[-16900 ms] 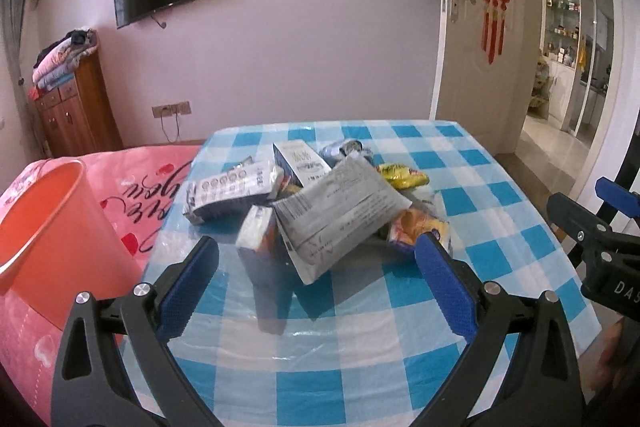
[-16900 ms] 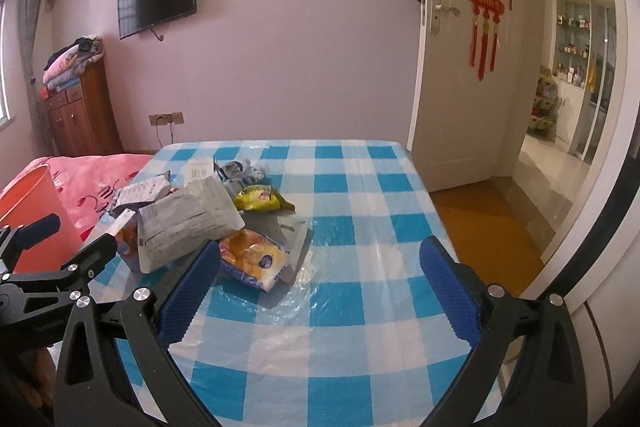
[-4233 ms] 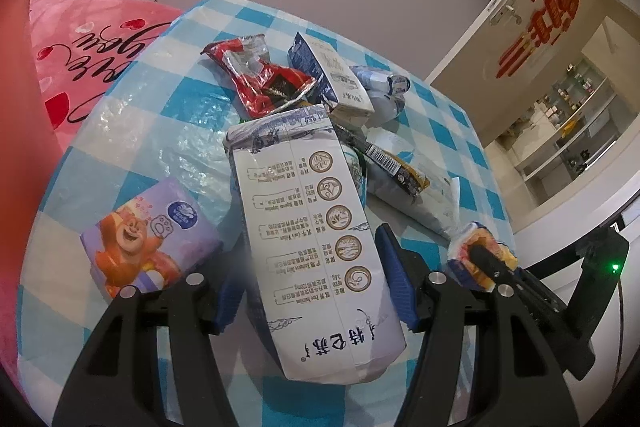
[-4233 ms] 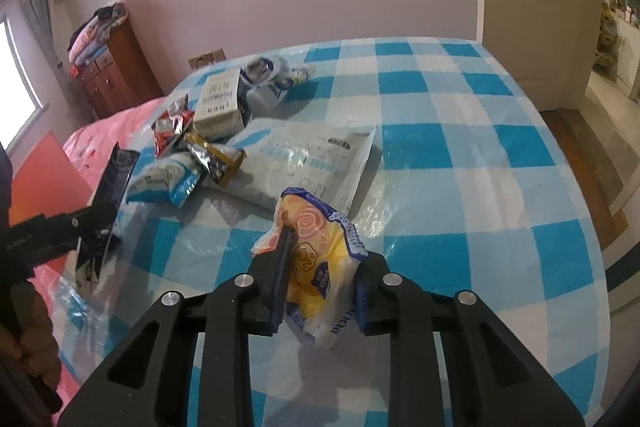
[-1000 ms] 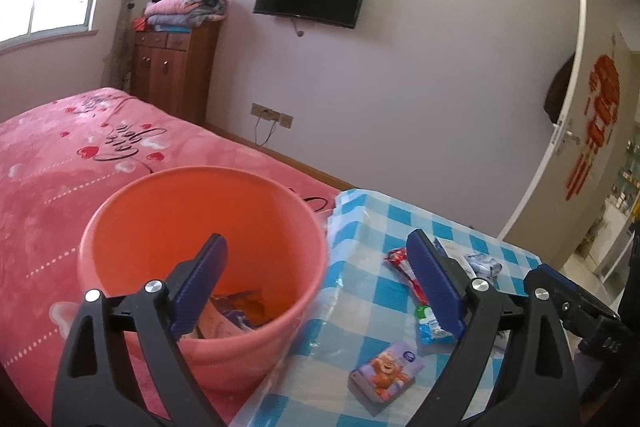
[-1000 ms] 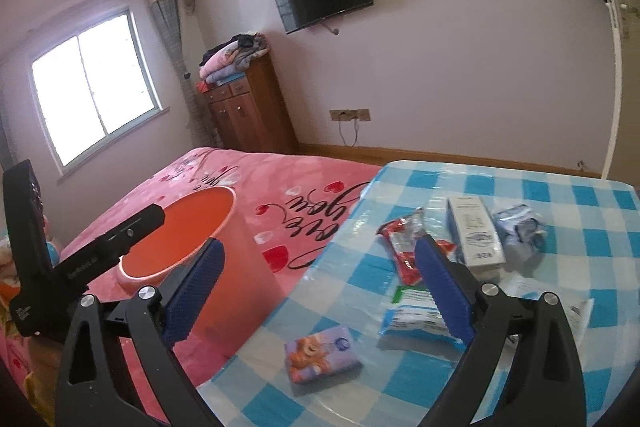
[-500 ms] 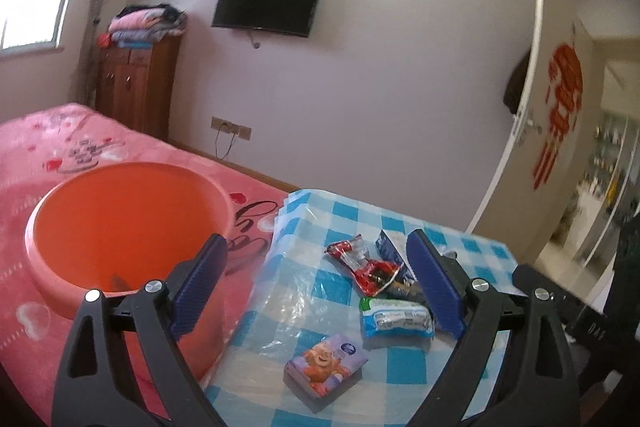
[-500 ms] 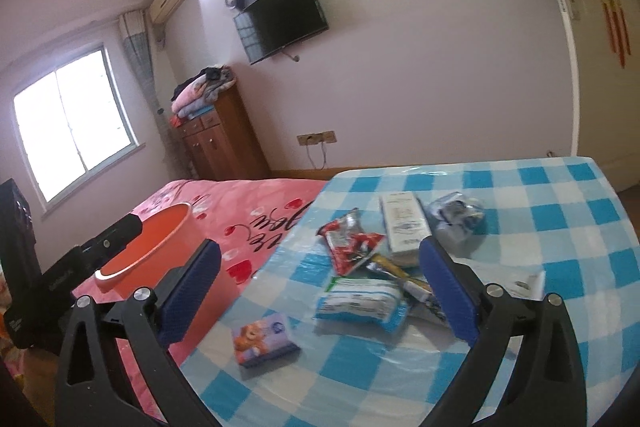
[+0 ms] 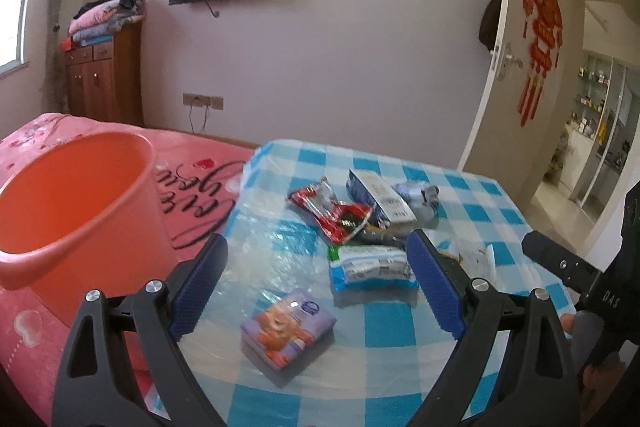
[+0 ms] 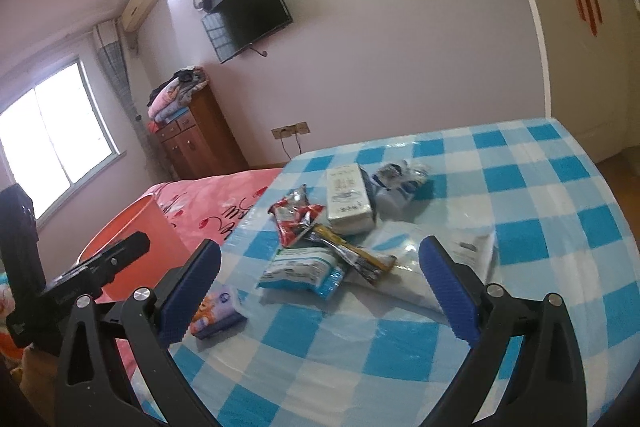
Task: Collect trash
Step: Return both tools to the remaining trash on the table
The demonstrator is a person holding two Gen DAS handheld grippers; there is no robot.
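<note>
The trash lay on the checked table (image 9: 472, 187): a purple tissue pack (image 9: 286, 321) nearest, a blue-white packet (image 9: 370, 267) and a red wrapper (image 9: 334, 213) farther back. The orange bucket (image 9: 76, 203) waited at the left, probably for dropping trash in. The left gripper (image 9: 316, 283) and the right gripper (image 10: 320, 287) were spread wide and empty, ready to grab.

Blue checks, orange bucket, pink bedspread

A blue-and-white checked cloth covers the table (image 9: 472, 359), where a red wrapper (image 9: 332, 211), a white-and-blue carton (image 9: 380, 201), a blue-and-white packet (image 9: 372, 267) and a lilac tissue pack (image 9: 286, 325) with an orange bear lie; an orange bucket (image 9: 76, 203) stands against a pink bedspread (image 9: 200, 183) with black script and red hearts.
</note>
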